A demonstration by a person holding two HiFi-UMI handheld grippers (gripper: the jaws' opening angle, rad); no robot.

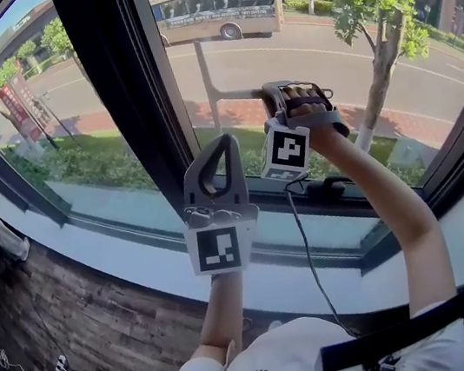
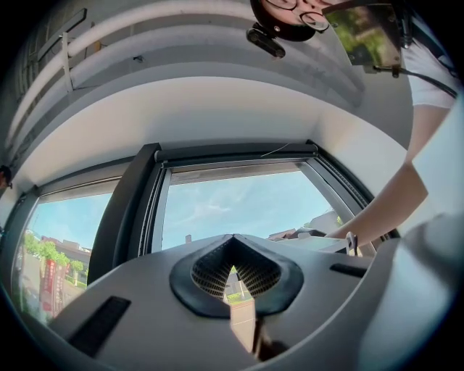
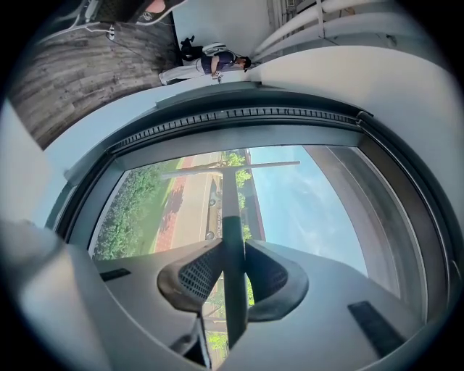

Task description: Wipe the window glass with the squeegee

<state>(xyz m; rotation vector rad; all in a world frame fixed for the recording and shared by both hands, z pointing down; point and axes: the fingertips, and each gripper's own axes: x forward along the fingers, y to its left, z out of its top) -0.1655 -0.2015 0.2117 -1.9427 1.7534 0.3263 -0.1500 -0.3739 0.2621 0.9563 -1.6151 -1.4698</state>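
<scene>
The right gripper (image 3: 233, 248) has its 2 jaws clamped on the thin handle of the squeegee (image 1: 224, 98), whose blade stands upright on the right pane of the window glass (image 1: 315, 47), near the dark mullion (image 1: 114, 85). I cannot tell whether the rubber edge is actually pressed to the glass. The left gripper (image 2: 233, 239) hangs lower, in front of the sill (image 1: 338, 237), its jaws together at the tips with nothing between them. The main risk, as I judge it, is the grip: the pads hold the handle well back from the blade, so pressure against the pane could twist the handle, lifting 1 end of the blade and leaving streaks. Starting this close to the mullion, the blade could also catch on it.
</scene>
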